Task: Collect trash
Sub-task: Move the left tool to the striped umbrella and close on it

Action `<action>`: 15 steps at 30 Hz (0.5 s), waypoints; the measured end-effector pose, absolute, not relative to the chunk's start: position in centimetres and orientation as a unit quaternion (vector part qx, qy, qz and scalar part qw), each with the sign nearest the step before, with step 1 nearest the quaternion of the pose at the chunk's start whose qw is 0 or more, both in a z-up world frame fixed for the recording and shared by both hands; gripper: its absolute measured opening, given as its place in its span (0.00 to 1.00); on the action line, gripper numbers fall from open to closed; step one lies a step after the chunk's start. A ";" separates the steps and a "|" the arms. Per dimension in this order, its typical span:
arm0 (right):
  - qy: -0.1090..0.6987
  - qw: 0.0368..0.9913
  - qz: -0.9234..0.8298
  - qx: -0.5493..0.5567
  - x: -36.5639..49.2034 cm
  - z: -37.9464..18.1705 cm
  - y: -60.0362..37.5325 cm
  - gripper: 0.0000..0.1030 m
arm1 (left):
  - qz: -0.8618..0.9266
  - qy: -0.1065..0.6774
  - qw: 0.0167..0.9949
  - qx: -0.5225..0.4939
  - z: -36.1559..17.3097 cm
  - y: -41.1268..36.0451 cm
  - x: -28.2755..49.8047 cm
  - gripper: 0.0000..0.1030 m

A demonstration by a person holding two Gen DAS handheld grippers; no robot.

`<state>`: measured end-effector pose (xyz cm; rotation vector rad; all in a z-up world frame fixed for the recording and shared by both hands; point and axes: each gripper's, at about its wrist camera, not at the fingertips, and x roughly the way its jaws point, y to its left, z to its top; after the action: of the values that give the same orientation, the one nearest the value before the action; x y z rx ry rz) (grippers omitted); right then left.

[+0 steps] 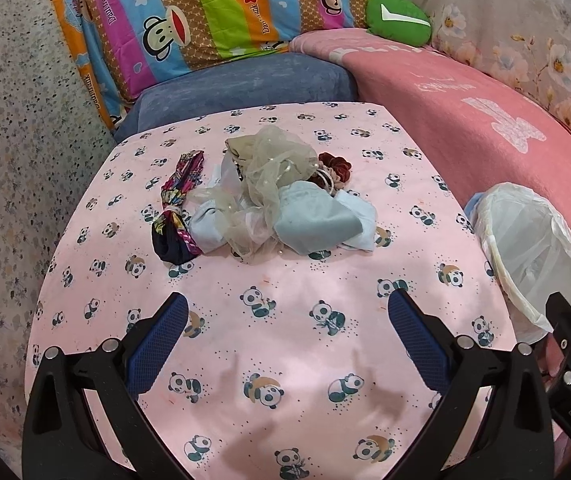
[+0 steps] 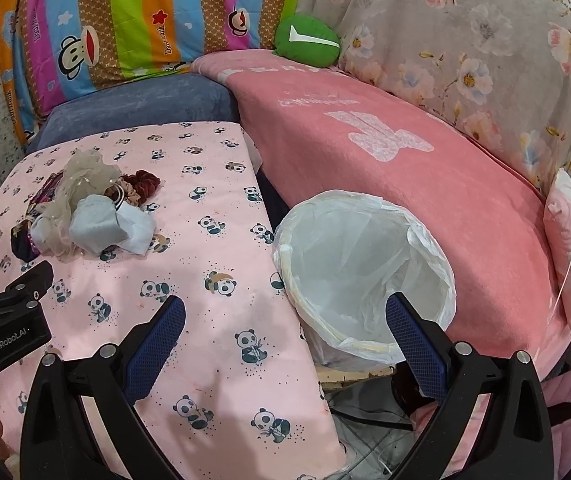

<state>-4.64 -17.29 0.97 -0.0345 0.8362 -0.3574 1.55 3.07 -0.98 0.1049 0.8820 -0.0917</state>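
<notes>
Right, you've got both grippers hanging low over the counter, which is covered in a pink panda-print cloth. Your left gripper has its jaws wide apart with nothing between them, pointing straight at the heap of trash sitting near the middle of the cloth. That heap is a tangle: a beige gauzy scrunchie on top, pale blue face masks spilling to the right side, a dark multicoloured fabric band lying along its left edge, and a dark red scrunchie tucked at the back right. The pieces all touch or overlap one another.

Your right gripper is also spread wide and holding nothing, and it looks across the counter's right edge. Just beyond that edge stands the waste bin, lined with a white plastic bag whose rim folds over the top; it sits between the counter and the pink-blanketed sofa. From this side the heap lies well to the left, apart from the bin. A green cushion rests at the sofa's back corner.
</notes>
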 end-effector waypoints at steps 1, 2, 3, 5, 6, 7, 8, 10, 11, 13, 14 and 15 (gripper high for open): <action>0.402 0.899 -0.173 -0.014 -4.5 1.0 -17.2 0.93 | -0.044 0.427 0.902 0.051 -1.1 3.3 1.8 0.93; 0.400 0.900 -0.172 -0.009 -4.3 1.0 -17.2 0.93 | -0.043 0.427 0.902 0.050 -1.2 3.6 1.9 0.93; 0.398 0.901 -0.172 -0.003 -4.1 1.0 -17.1 0.93 | -0.043 0.427 0.902 0.047 -1.3 3.9 2.2 0.93; 0.391 0.904 -0.171 0.012 -3.8 1.1 -17.1 0.93 | -0.045 0.431 0.900 0.037 -1.5 4.6 2.7 0.93; 0.386 0.906 -0.171 0.021 -3.6 1.2 -17.0 0.93 | -0.045 0.434 0.899 0.034 -1.6 4.9 3.0 0.93; 0.381 0.908 -0.171 0.030 -3.4 1.2 -17.0 0.93 | -0.042 0.438 0.898 0.030 -1.8 5.4 3.3 0.93; 0.377 0.910 -0.171 0.037 -3.2 1.3 -17.0 0.93 | -0.042 0.440 0.897 0.026 -2.0 5.9 3.6 0.93; 0.374 0.910 -0.171 0.048 -2.6 1.2 -16.7 0.93 | -0.036 0.443 0.896 0.020 -2.3 6.7 4.0 0.93; 0.376 0.910 -0.171 0.049 -2.2 1.1 -16.5 0.93 | -0.032 0.444 0.895 0.016 -2.5 7.3 4.4 0.93; 0.376 0.910 -0.171 0.042 -1.5 1.0 -15.7 0.93 | -0.026 0.447 0.894 0.011 -2.9 8.5 5.0 0.93; 0.375 0.911 -0.169 0.037 -1.1 1.0 -15.3 0.93 | -0.023 0.449 0.893 0.008 -3.2 9.2 5.5 0.93; 0.376 0.911 -0.165 0.033 -0.7 0.9 -14.8 0.93 | -0.020 0.449 0.893 0.005 -3.4 9.8 5.9 0.93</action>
<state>-0.71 -14.82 0.91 0.0675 0.7740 -0.3409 5.88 9.82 -3.36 0.0112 0.9319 -0.0416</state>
